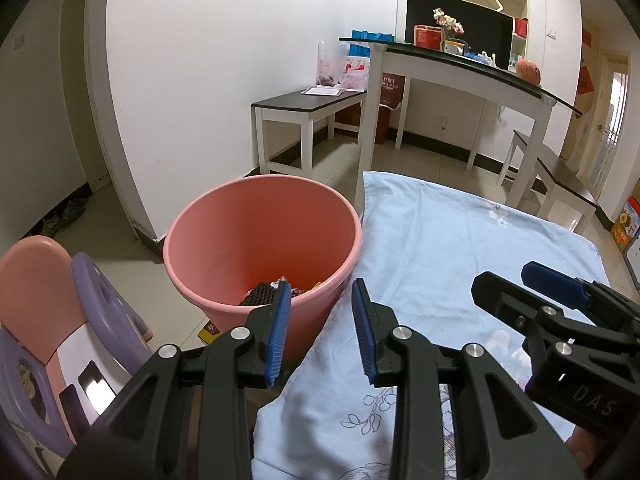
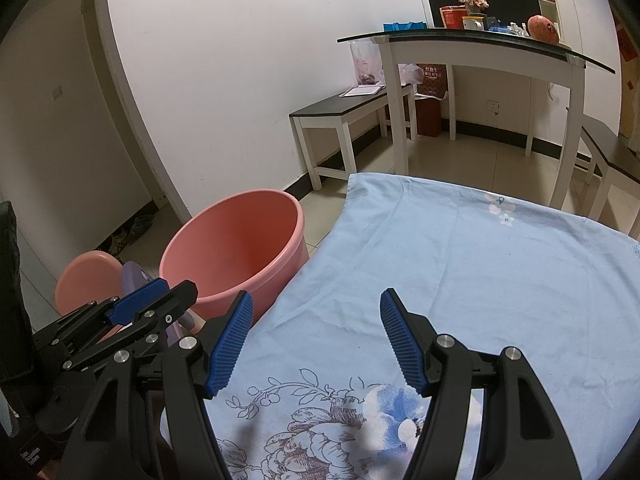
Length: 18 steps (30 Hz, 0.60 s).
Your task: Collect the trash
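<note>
A pink bucket point(image 1: 260, 240) stands on the floor against the left edge of the cloth-covered table point(image 1: 460, 248). Trash point(image 1: 266, 294), a dark ridged piece and wrappers, lies at its bottom. My left gripper point(image 1: 322, 332) is open and empty, over the table's left edge just right of the bucket. My right gripper point(image 2: 316, 344) is open and empty above the light blue flowered cloth point(image 2: 460, 264). The bucket point(image 2: 236, 256) also shows in the right wrist view, with the left gripper point(image 2: 132, 312) in front of it. The right gripper point(image 1: 532, 292) shows at the right of the left wrist view.
A pink and purple child's chair point(image 1: 60, 320) stands left of the bucket. A small yellow packet point(image 1: 210, 330) lies on the floor by the bucket's base. A white dining table point(image 1: 460, 76) with clutter and two benches point(image 1: 308, 108) stand beyond on the tiled floor.
</note>
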### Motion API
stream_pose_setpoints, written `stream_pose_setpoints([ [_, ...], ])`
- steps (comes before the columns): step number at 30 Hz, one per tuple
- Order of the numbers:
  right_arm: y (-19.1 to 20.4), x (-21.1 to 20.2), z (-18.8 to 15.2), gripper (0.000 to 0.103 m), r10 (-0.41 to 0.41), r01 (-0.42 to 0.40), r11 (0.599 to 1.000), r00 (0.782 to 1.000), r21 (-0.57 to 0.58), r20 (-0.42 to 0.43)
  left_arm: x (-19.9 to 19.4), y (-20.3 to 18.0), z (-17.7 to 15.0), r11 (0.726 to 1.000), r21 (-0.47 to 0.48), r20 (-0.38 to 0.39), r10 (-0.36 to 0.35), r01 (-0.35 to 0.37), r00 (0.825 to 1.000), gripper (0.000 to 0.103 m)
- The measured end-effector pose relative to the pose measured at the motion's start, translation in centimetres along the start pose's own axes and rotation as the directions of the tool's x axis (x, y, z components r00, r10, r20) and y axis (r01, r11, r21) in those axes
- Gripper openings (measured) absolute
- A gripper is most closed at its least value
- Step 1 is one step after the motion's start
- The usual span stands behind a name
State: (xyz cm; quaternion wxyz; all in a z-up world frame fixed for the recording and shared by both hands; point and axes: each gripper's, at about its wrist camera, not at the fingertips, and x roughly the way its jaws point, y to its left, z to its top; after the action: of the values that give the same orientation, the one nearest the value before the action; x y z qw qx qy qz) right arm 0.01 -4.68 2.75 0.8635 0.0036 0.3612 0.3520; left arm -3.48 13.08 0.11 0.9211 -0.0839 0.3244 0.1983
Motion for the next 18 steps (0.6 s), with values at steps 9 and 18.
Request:
stream_pose_setpoints([
  [9,-0.01,-0.06,0.04,0.065,0.000,0.000,1.000,1.000,0.000,-0.001,0.04,-0.07,-0.11,1.000,0.001,-0.003,-0.003,0.003,1.000,0.031],
  [18,-0.01,-0.01,0.02,0.065,0.001,-0.001,1.000,1.000,0.002,-0.001,0.04,-0.37,-0.67,1.000,0.005,-0.008,-0.007,0.007,1.000,0.031],
])
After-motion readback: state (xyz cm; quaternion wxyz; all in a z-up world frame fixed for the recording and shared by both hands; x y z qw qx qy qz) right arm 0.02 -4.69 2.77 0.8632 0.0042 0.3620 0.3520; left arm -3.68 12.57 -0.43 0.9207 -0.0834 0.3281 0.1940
